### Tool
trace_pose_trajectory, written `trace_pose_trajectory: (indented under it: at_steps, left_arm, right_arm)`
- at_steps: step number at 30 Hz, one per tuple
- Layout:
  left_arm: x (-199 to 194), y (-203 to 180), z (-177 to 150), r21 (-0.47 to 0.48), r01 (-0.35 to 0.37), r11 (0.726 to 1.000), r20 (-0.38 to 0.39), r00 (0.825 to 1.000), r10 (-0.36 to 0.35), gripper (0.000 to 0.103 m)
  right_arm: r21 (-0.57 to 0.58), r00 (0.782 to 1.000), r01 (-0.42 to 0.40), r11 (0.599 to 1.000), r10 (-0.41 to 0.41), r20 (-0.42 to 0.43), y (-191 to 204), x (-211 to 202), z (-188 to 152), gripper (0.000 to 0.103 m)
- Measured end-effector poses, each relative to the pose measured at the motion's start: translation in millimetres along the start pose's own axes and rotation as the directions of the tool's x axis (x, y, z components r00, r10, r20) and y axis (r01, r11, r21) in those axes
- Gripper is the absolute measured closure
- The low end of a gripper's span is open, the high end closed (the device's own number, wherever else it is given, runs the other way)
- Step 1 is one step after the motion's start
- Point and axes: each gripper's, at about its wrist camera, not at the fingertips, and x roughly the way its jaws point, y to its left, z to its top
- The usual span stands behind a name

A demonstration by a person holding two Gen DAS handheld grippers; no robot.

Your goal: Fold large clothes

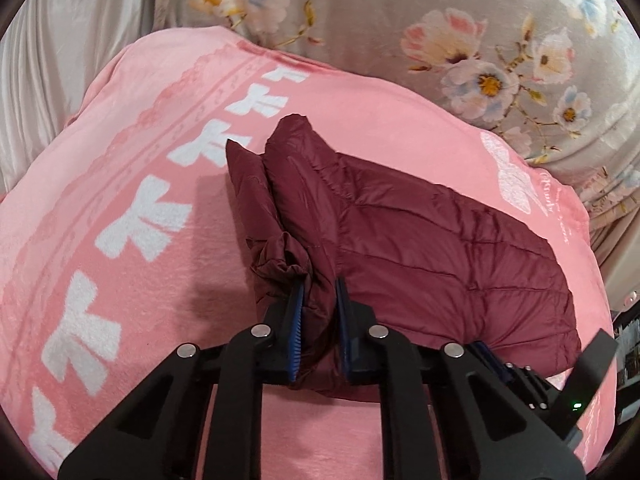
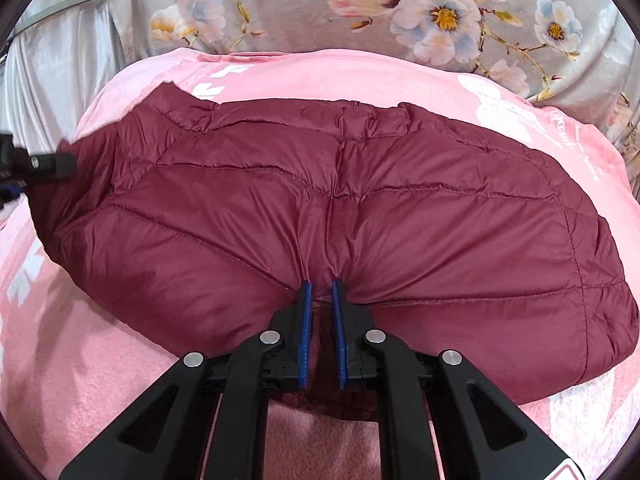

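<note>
A maroon quilted puffer jacket (image 1: 420, 248) lies folded on a pink blanket (image 1: 120, 208) with white bow prints. My left gripper (image 1: 319, 284) is shut on the jacket's near left edge, beside a bunched sleeve cuff (image 1: 280, 268). In the right wrist view the jacket (image 2: 320, 200) spreads wide across the blanket (image 2: 100, 360). My right gripper (image 2: 320, 286) is shut on its near hem, fabric pinched between the blue pads (image 2: 306, 320). The left gripper shows at the far left edge of the right wrist view (image 2: 44, 166), and the right gripper at the lower right of the left wrist view (image 1: 532, 376).
A grey floral bedsheet (image 1: 440, 40) lies beyond the blanket, also in the right wrist view (image 2: 400, 8). A pale satin curtain (image 1: 60, 60) hangs at the left. Dark clutter sits off the bed's right edge (image 1: 628, 340).
</note>
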Motion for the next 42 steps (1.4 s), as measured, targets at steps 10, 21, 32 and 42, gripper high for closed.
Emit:
trace_pose_trajectory:
  at_steps: [10, 21, 32, 42]
  left_arm:
    - [-30, -59, 8, 0.110, 0.098, 0.989, 0.049, 0.993, -0.103, 0.093]
    - [-34, -114, 5, 0.218, 0.142, 0.965, 0.049, 0.986, -0.156, 0.094]
    - [-27, -212, -31, 0.438, 0.250, 0.864, -0.039, 0.965, -0.260, 0.103]
    - [-8, -124, -22, 0.169, 0.127, 0.977, -0.010, 0.992, -0.127, 0.040]
  right_arm:
    - [0.164, 0.990, -0.144, 0.976, 0.142, 0.025, -27, -14, -3, 0.101]
    - [0.154, 0.989, -0.149, 0.977, 0.151, 0.001, -31, -13, -22, 0.103]
    - [0.251, 0.991, -0.136, 0.958, 0.129, 0.044, -81, -61, -40, 0.103]
    - [0.322, 0.999, -0.028, 0.946, 0.016, 0.042, -131, -83, -56, 0.095]
